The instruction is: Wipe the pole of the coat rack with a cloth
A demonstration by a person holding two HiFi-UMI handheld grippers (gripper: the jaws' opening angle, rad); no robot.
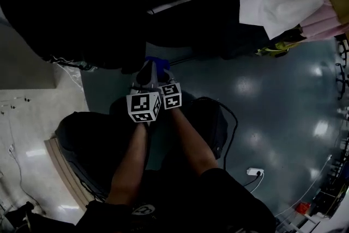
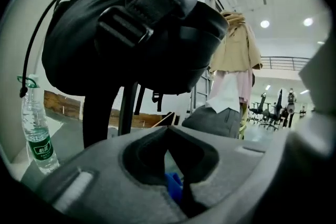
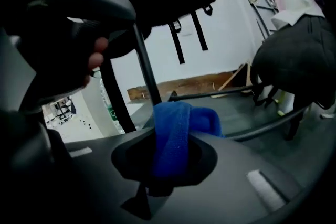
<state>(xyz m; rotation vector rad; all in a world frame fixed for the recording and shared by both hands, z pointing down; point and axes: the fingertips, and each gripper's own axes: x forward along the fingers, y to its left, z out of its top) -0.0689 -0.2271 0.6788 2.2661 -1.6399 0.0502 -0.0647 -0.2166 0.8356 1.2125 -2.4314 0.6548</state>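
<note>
The blue cloth [image 3: 176,131] hangs folded out of my right gripper [image 3: 170,128], which is shut on it. It also shows as a small blue patch [image 1: 155,64] ahead of the two marker cubes. The dark thin pole [image 3: 143,57] of the coat rack rises just behind the cloth, close to it; I cannot tell whether they touch. My left gripper [image 2: 167,134] is shut, its jaws meeting in front of the pole [image 2: 127,107]. A sliver of blue [image 2: 173,186] shows low in its slit; I cannot tell if it is pinched there. Both grippers [image 1: 146,75] [image 1: 163,75] sit side by side.
A black backpack [image 2: 131,23] hangs on the rack right above the grippers. Beige and pink garments [image 2: 233,55] hang further right. A water bottle [image 2: 38,139] stands on the floor at the left. Rack base legs [image 3: 220,93] spread low. A socket strip [image 1: 254,172] lies on the floor.
</note>
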